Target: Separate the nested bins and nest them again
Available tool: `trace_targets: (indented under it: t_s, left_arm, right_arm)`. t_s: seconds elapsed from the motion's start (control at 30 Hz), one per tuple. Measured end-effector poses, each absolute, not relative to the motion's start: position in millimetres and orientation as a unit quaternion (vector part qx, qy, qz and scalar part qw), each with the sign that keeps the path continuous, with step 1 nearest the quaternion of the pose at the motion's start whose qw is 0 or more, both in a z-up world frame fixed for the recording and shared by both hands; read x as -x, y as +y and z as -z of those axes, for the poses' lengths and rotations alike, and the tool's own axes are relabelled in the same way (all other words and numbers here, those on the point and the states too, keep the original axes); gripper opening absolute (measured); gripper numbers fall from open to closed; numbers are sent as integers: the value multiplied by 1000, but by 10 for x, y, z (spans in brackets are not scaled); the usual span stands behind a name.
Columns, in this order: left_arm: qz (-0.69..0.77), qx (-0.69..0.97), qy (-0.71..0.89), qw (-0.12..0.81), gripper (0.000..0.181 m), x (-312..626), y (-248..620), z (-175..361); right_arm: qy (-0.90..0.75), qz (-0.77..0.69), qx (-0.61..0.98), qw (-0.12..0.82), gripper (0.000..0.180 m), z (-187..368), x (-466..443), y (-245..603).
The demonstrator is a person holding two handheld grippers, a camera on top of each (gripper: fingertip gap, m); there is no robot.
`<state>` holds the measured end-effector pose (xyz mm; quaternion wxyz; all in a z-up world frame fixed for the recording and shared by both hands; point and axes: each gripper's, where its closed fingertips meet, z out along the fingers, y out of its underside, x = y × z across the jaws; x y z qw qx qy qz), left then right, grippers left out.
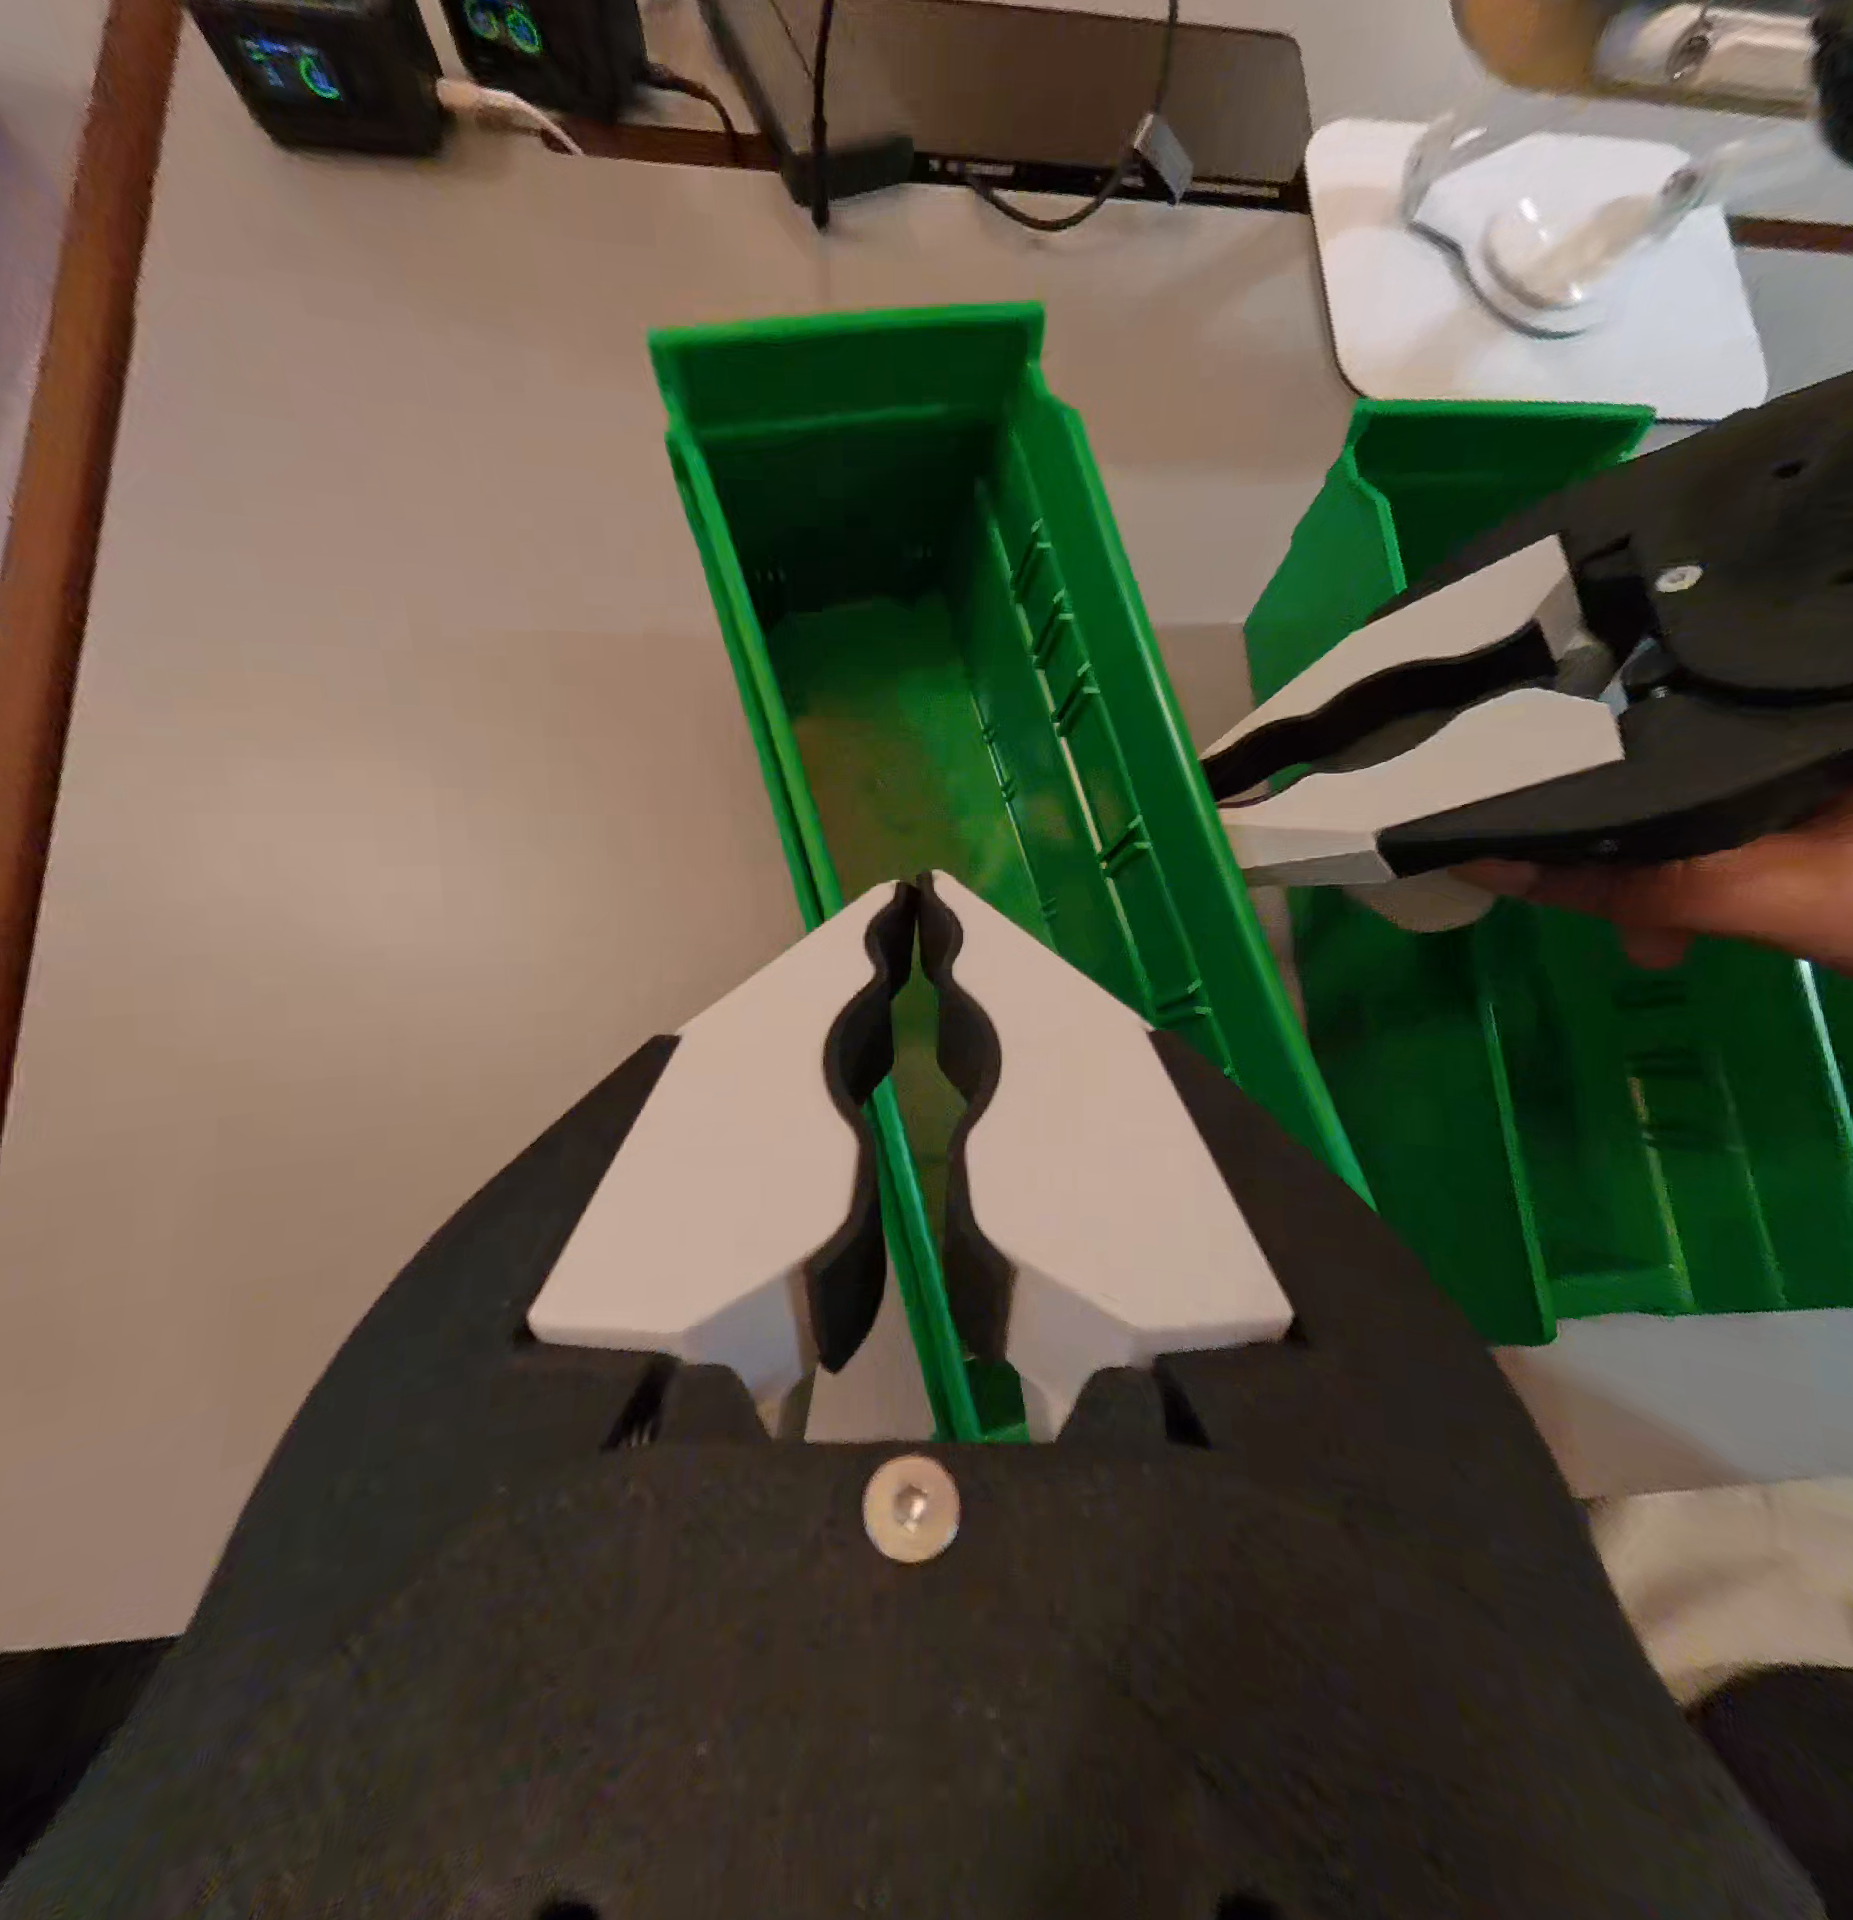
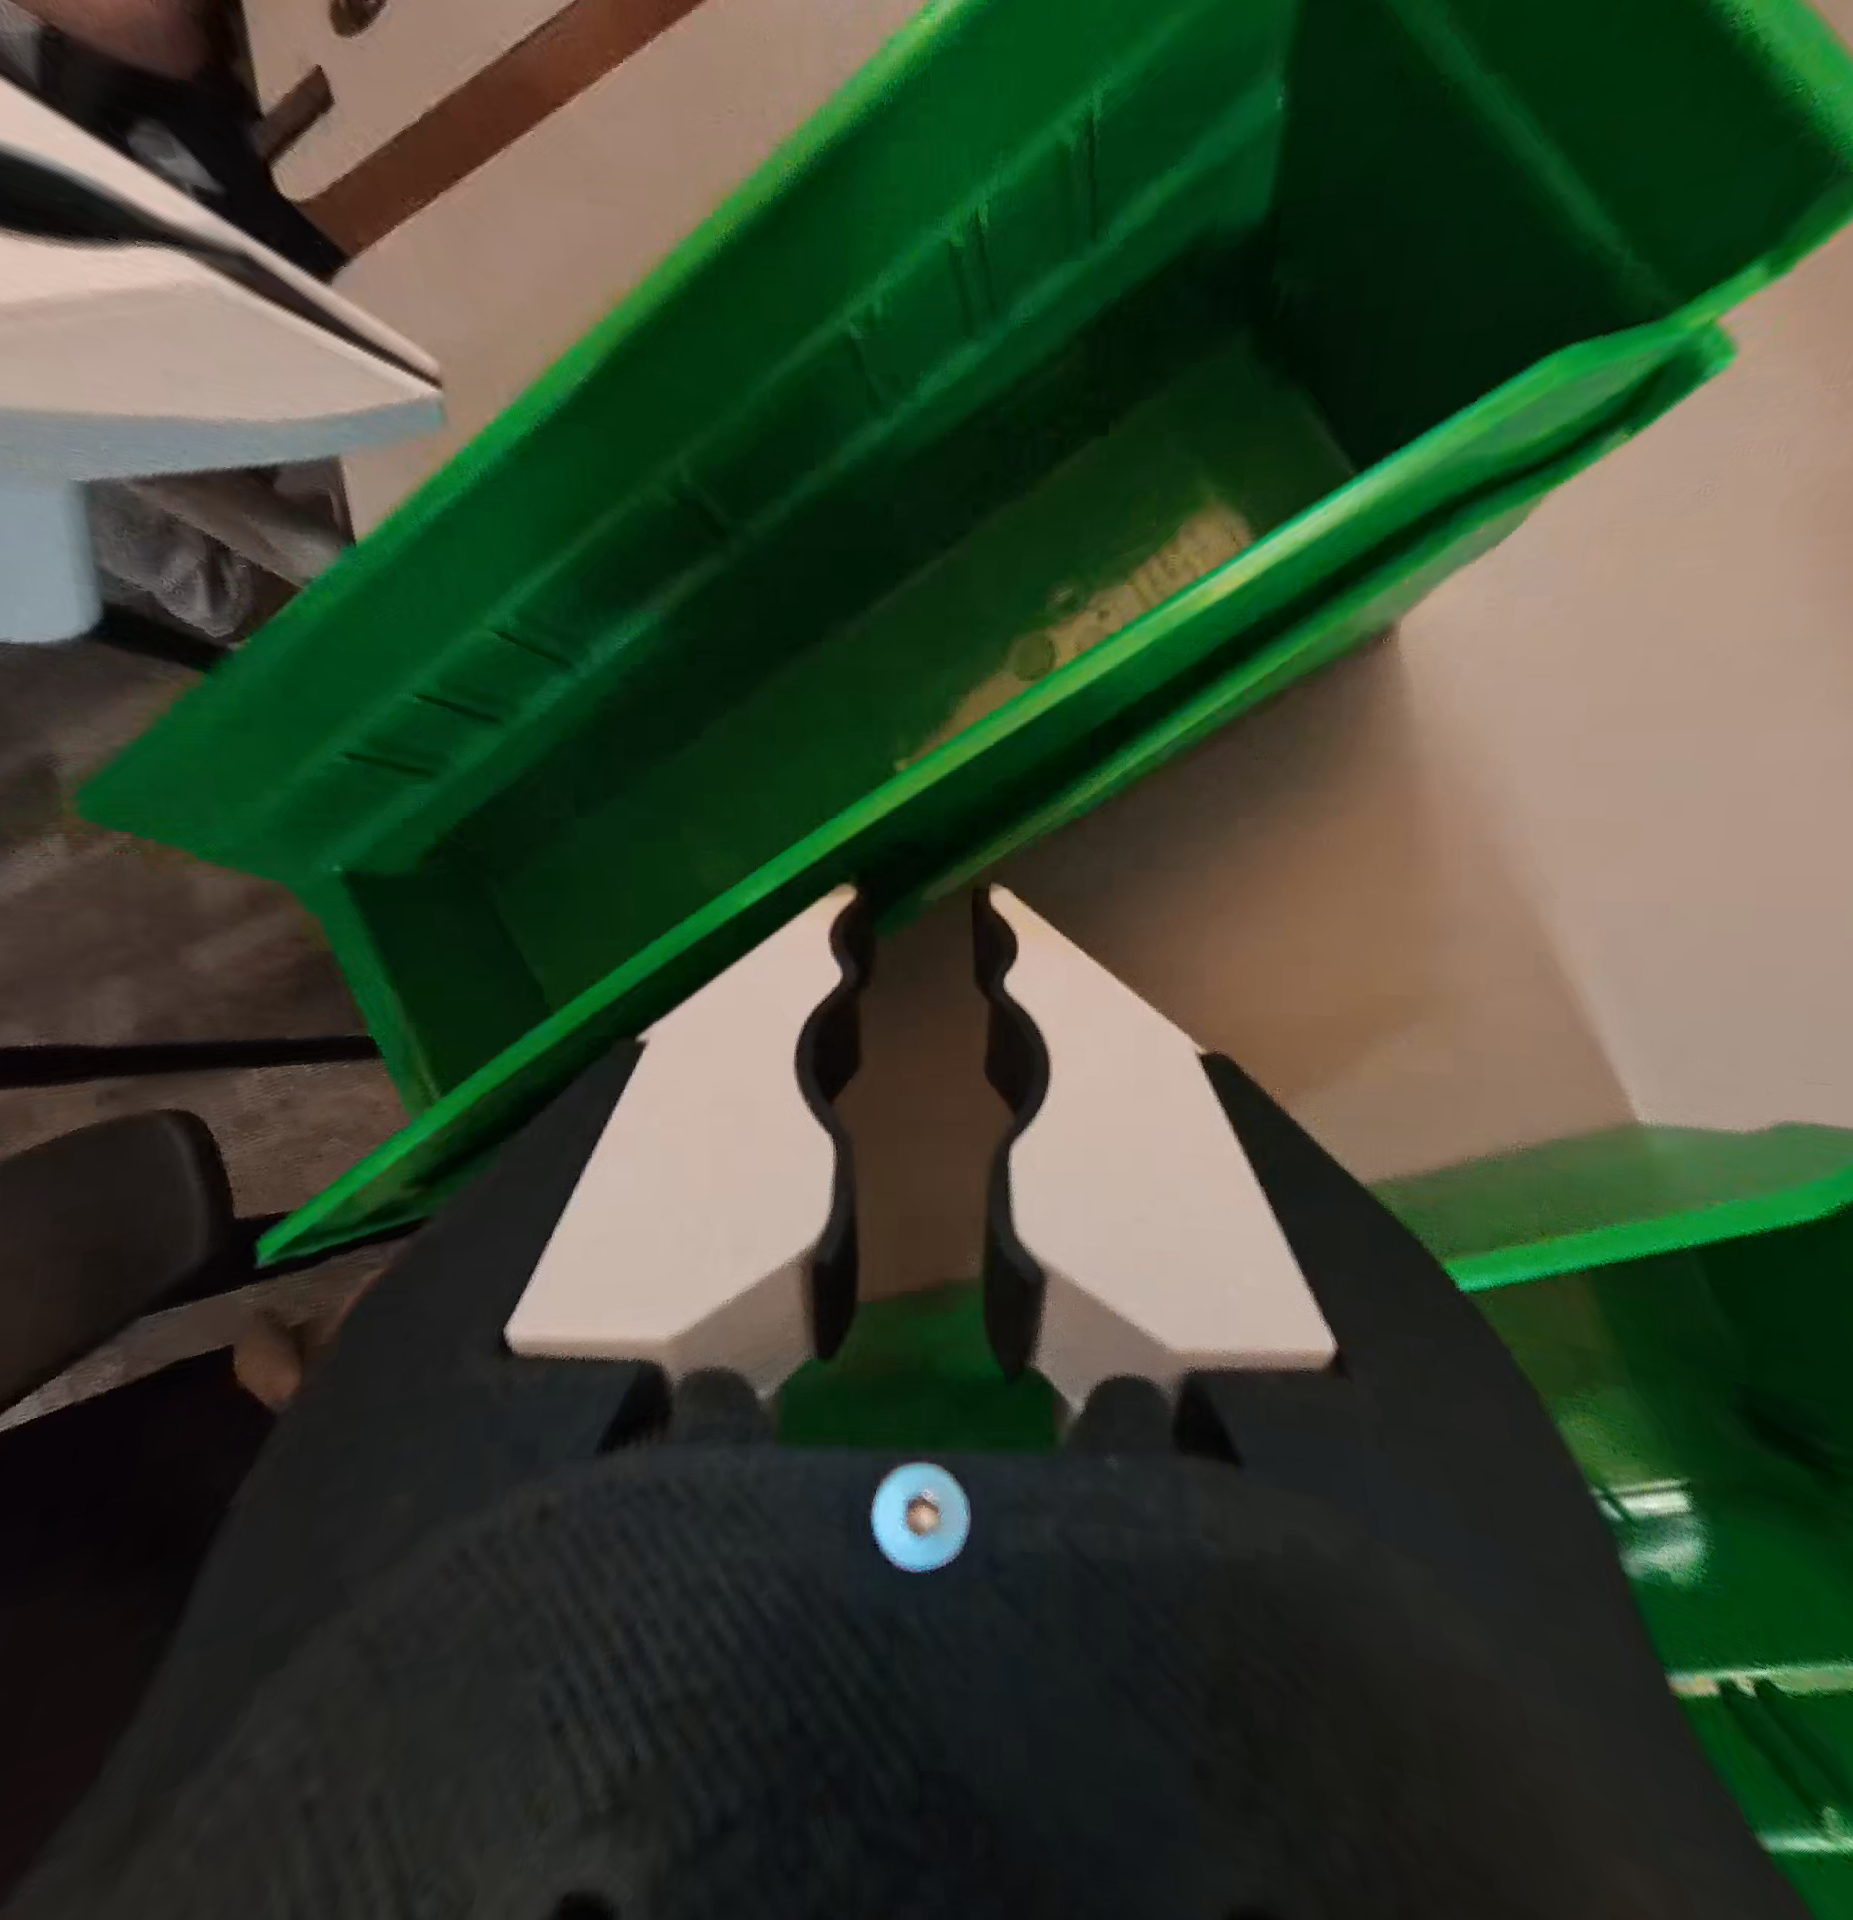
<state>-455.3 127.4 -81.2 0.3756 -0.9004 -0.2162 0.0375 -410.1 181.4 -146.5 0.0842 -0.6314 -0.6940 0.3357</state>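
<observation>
A long green bin point(image 1: 901, 665) lies lengthwise in the middle of the left wrist view. My left gripper point(image 1: 917, 883) is shut on its left side wall near the near end. It also fills the right wrist view point(image 2: 901, 540), tilted. My right gripper point(image 2: 922, 904) is open, its tips at that bin's right rim with table showing through the gap. It also shows in the left wrist view point(image 1: 1228, 816), held by a hand. A second green bin point(image 1: 1587, 1122) sits on the table to the right, below the right gripper, and also shows in the right wrist view point(image 2: 1680, 1455).
A white pad with a clear glass piece point(image 1: 1524, 260) sits at the back right. Black devices with lit screens point(image 1: 319, 83), cables and a dark flat unit point(image 1: 1005, 104) line the back. The table's brown edge point(image 1: 60, 520) runs along the left.
</observation>
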Motion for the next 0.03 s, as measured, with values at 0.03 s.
trace_targets:
  t_s: [0.03]
  left_arm:
    - [-45,900,-215,376,0,4557,1250,785]
  right_arm:
    - [-696,-336,629,81,17,1453,4107,1786]
